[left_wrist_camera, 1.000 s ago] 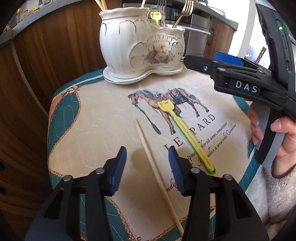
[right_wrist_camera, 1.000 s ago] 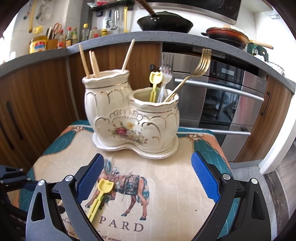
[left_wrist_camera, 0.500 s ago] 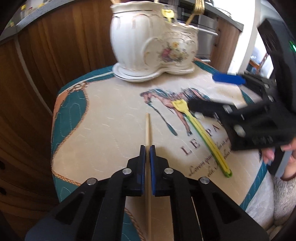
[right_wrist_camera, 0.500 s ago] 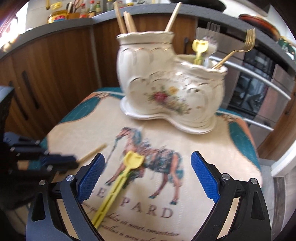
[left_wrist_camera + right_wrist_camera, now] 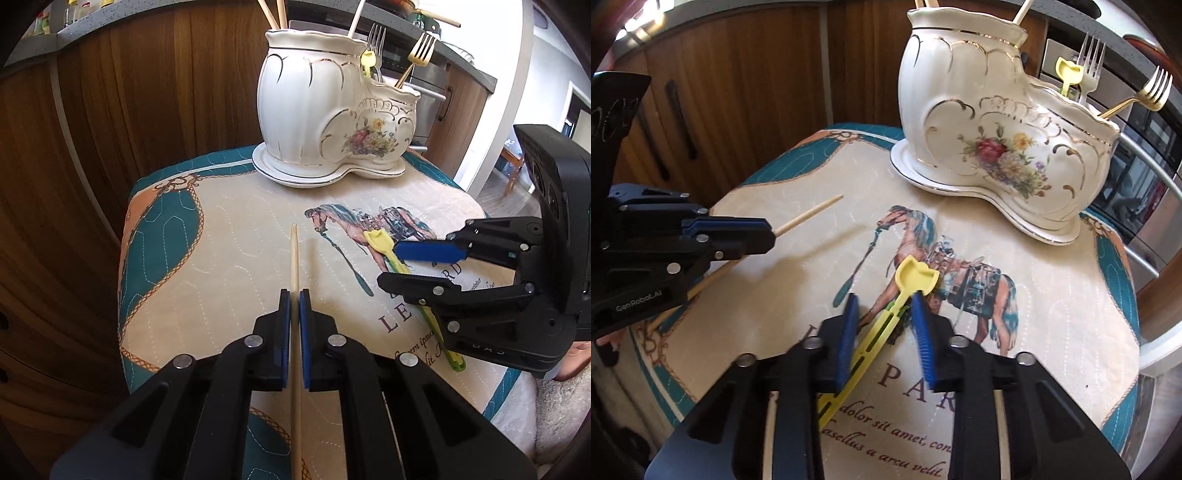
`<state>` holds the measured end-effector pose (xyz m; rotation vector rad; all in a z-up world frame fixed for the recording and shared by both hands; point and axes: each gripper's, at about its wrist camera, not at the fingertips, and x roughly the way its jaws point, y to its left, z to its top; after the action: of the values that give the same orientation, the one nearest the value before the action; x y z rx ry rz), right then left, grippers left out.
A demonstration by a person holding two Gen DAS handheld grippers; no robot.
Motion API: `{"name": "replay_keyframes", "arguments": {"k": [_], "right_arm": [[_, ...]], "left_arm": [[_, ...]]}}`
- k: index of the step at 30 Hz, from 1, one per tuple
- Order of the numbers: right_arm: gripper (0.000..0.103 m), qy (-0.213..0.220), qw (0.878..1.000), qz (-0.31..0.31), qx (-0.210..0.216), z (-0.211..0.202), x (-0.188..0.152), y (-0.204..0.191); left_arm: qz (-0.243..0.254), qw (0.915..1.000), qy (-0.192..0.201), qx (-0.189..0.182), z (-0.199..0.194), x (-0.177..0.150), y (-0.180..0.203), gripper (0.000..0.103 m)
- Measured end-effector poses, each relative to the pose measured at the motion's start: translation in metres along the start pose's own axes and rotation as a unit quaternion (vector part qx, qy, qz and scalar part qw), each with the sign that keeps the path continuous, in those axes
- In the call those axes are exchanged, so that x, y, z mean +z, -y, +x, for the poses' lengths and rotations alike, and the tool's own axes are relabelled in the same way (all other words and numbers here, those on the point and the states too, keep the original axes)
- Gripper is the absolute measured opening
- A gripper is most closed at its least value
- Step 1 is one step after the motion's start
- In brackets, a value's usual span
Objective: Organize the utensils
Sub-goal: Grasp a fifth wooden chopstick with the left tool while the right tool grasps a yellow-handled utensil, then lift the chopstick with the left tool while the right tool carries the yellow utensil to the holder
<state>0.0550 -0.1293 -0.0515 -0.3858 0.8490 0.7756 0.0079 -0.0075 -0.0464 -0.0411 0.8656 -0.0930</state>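
My left gripper [image 5: 294, 295] is shut on a wooden chopstick [image 5: 294, 254] and holds it a little above the cloth; it also shows in the right wrist view [image 5: 809, 215]. My right gripper [image 5: 884, 302] is open, its jaws on either side of a yellow plastic utensil [image 5: 882, 332] lying on the horse print; in the left wrist view [image 5: 380, 242] its fingers sit over that utensil. The white two-part ceramic holder [image 5: 332, 114] stands at the far edge with chopsticks in its tall part and forks in the low part.
The table is small, covered by a quilted cloth [image 5: 1052, 295] with teal border. Wooden cabinets [image 5: 129, 92] stand behind and left, an oven [image 5: 1145, 166] to the right. A yellow utensil [image 5: 1068, 74] and a gold fork [image 5: 1152, 92] stick out of the holder.
My left gripper closed on the chopstick and lifted it slightly. My right gripper came down and left over the yellow utensil, its jaws narrowing around it.
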Motion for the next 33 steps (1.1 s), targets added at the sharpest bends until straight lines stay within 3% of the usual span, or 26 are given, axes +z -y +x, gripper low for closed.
{"name": "replay_keyframes", "arguments": {"k": [5,12,19,27,33], "right_arm": [[0.011,0.009,1.0,0.007,0.004,-0.003,0.0,0.003],[0.011,0.039,0.999,0.013,0.007,-0.018,0.003,0.009],[0.011,0.121,0.992,0.039,0.0,-0.053,0.009,0.022],[0.011,0.231,0.968,0.091,-0.045,-0.093,0.017,0.043],[0.011,0.326,0.933,0.129,-0.076,-0.128,0.042,0.069]], "left_arm": [[-0.001,1.0,0.001,-0.005,0.001,0.0,0.0,0.005],[-0.007,0.9998,0.012,-0.014,-0.004,0.001,-0.002,0.005],[-0.004,0.9972,0.066,-0.034,-0.024,0.012,-0.001,0.005],[0.023,0.983,0.175,-0.051,-0.062,0.045,0.011,0.005],[-0.005,0.9706,0.23,-0.072,-0.073,0.092,0.005,0.005]]}}
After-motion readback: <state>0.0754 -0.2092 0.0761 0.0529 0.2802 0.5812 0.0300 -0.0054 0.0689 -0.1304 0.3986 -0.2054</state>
